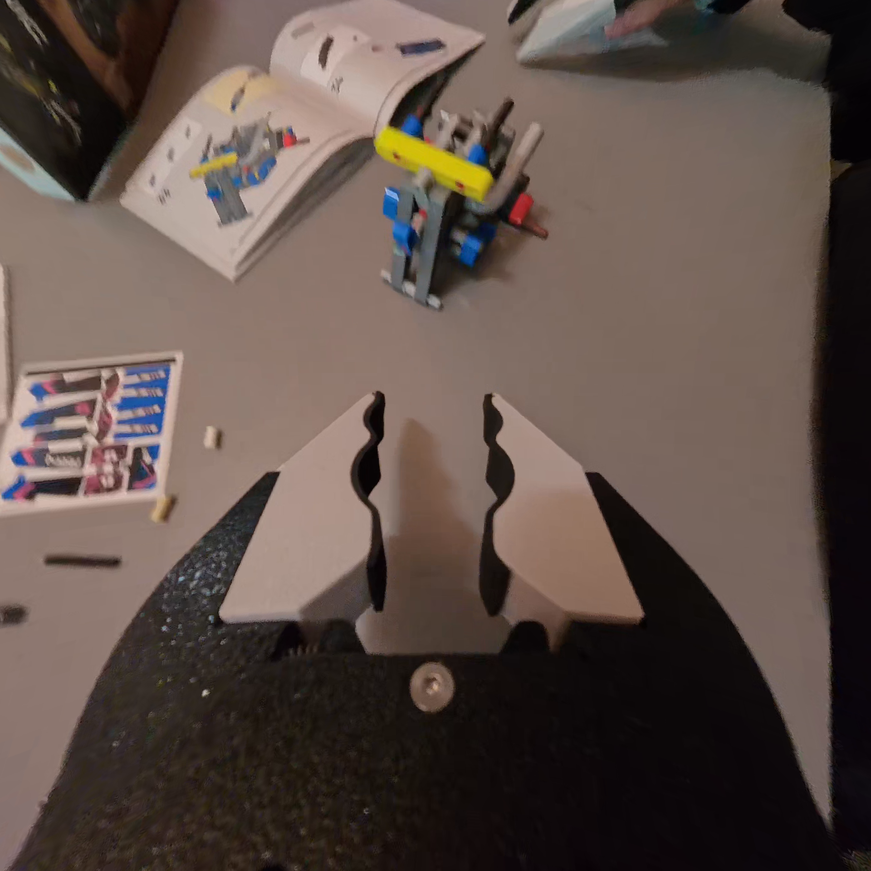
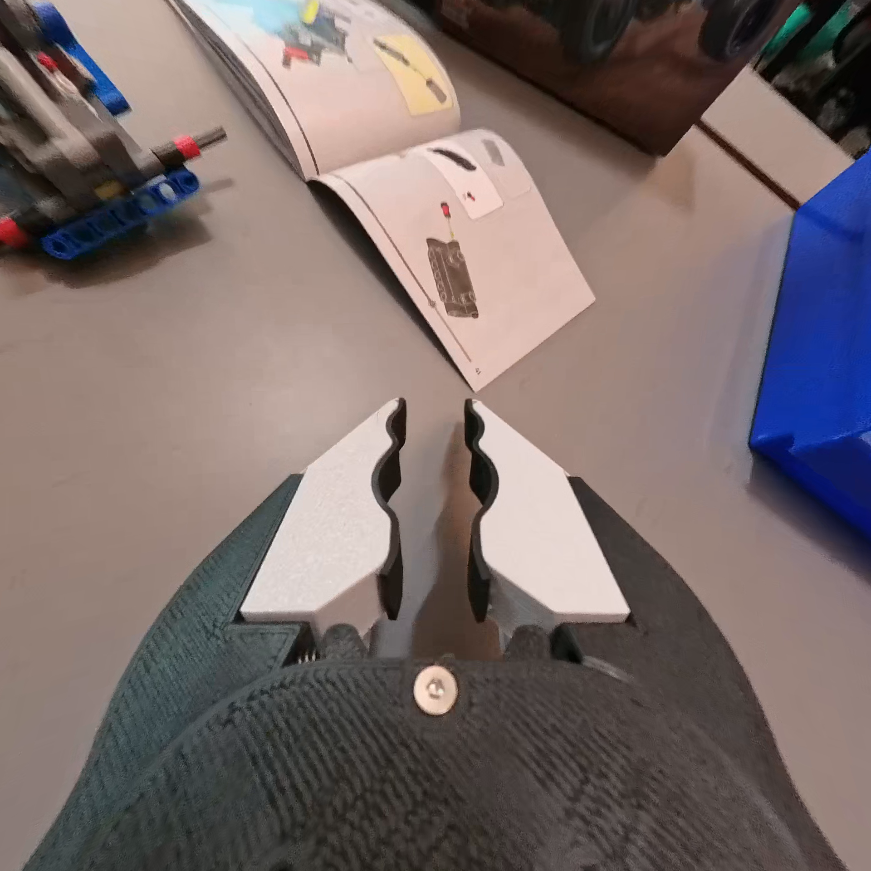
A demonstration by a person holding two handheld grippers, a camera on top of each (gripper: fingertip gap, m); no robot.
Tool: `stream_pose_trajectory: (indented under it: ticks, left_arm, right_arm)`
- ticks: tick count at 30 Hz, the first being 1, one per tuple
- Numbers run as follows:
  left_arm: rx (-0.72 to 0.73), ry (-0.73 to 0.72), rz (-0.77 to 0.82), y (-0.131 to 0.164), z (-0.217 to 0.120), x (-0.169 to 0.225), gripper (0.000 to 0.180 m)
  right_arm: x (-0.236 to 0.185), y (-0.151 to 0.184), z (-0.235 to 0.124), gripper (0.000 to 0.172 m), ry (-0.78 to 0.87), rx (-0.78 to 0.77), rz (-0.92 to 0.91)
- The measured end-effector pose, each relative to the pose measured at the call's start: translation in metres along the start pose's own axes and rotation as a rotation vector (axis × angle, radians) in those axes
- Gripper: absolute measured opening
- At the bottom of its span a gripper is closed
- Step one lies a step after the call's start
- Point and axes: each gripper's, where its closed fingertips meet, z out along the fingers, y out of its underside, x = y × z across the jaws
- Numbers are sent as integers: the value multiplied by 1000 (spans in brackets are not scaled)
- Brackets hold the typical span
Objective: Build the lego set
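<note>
Grey tabletop (image 1: 612, 377) under both grippers, matte, bare between the jaws.

Left gripper (image 1: 433, 398): jaws spread, nothing between the pads, only table showing through. Nearest thing ahead, at 12 o'clock and well apart, is the brick model (image 1: 452, 198), upright, grey frame with blue pieces and a yellow beam across its top. Open booklet (image 1: 283, 155) at 11 o'clock, its right page curling over just beside the model. Sticker sheet (image 1: 89, 433) at 9 o'clock. Two small tan pins (image 1: 213, 436) and a black axle (image 1: 82, 561) lie loose near the sheet, apart from my fingers.

Right gripper (image 2: 434, 400): jaws parted by a narrower gap, nothing pinched, pads not touching anything. Booklet corner (image 2: 480, 382) sits just beyond the tips at 1 o'clock. Model (image 2: 85, 155) at 10 o'clock, well apart. Blue bin (image 2: 820, 377) at 3 o'clock.

Progress, as I judge it: model part-built and standing free; loose pieces not yet picked up; neither gripper engaged.

Room: dim, warm light. Dark box (image 2: 612, 70) at the far table edge. Pale bags (image 1: 589, 33) at 1 o'clock in the left view, blurred.
</note>
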Motion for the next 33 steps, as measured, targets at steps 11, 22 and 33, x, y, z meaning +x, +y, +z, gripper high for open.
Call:
stream_pose_trajectory:
  ticks: [11, 22, 33]
  left_arm:
    - [-221, -944, -592, 154, -206, -99, 32]
    - [-288, -801, -834, 208, -206, -88, 26]
    - [-7, -624, -582, 100, -188, -83, 25]
  right_arm:
    - [-2, -5, 9, 16, -79, 1, 17]
    - [-1, -7, 11, 16, -56, 3, 7]
    - [0, -6, 11, 15, -49, -3, 17]
